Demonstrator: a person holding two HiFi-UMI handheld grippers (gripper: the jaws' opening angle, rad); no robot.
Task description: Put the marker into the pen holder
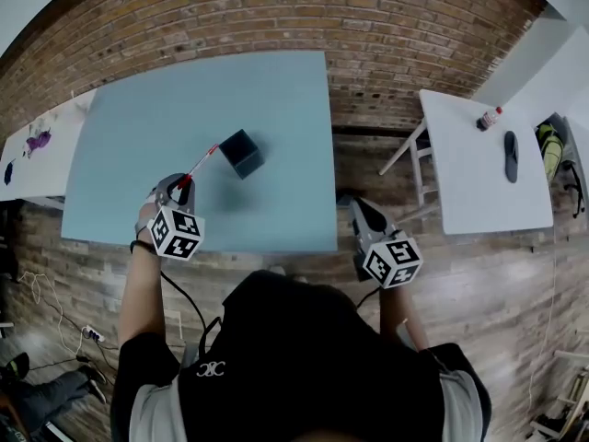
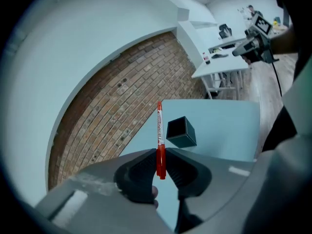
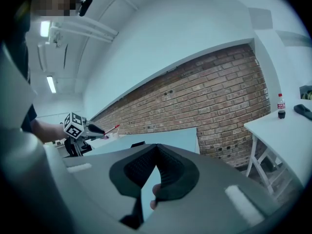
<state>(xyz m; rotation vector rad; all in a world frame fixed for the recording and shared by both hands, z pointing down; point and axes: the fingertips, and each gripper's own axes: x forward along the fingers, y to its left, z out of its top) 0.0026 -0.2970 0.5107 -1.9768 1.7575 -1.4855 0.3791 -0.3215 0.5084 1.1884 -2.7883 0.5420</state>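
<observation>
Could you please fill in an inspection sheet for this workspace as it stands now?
Surface: light blue table, plain top.
Job's things: red marker held in the left gripper, tip aimed toward the pen holder; the holder stands upright on the table, marker not yet in it.
Clutter: nothing seen on the blue table; a bottle and a dark object lie on the white table at right.
Grippers: left shut on the marker; right gripper shut, empty, beside the table's near corner.
Cables: cable from the left gripper; floor cables at left.
Surroundings: brick wall behind.
</observation>
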